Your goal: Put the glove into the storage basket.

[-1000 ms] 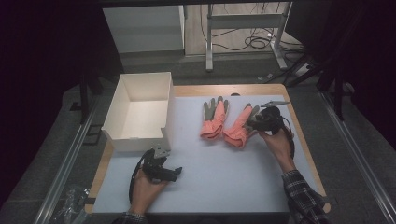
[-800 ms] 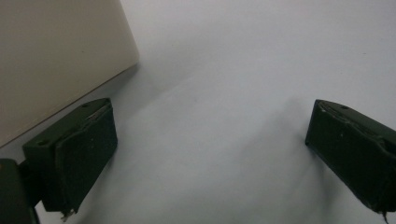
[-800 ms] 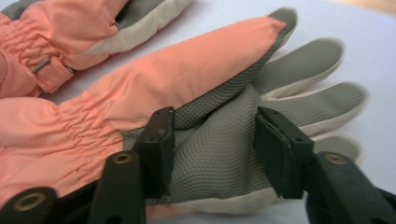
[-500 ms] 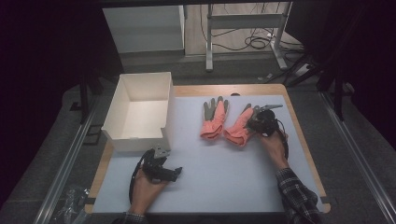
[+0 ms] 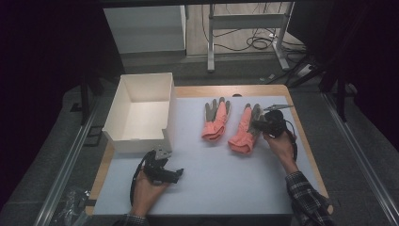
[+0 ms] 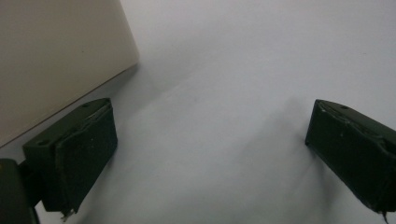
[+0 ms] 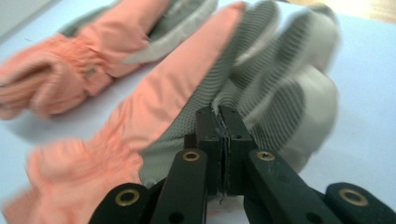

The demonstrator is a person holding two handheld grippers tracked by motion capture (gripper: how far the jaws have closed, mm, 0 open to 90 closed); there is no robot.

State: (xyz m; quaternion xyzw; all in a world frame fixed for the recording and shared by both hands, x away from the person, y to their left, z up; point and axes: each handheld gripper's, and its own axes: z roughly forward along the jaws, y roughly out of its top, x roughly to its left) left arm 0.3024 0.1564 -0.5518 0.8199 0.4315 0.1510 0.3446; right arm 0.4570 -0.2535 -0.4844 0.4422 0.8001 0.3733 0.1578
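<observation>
1. High view first: we hold the right tool (image 5: 258,123) at the finger end of the right glove (image 5: 243,132), which lies flat on the white mat of the counter (image 5: 226,188), fingers pointing away from us.
2. We see the left glove (image 5: 215,121) lying just beside it on the mat, close to it but apart in this view, with the same orange cuff and grey palm.
3. Right gripper view: our right tool's jaws have just been closing and now stand pressed together, with a thin fold of the right glove's (image 7: 196,112) grey ribbed palm fabric apparently pinched between them; the picture is somewhat blurred there, so we judge the pinch as likely rather than certain.
4. Behind it in that view we see the left glove (image 7: 93,56) farther off on the mat.
5. Left gripper view: our left tool (image 6: 210,154) has its jaws wide apart with nothing between them, over bare mat.
6. The white box (image 5: 123,136) stands open at the mat's left edge, and our left tool (image 5: 175,173) rests on the counter just in front of it, well apart from both gloves.
</observation>
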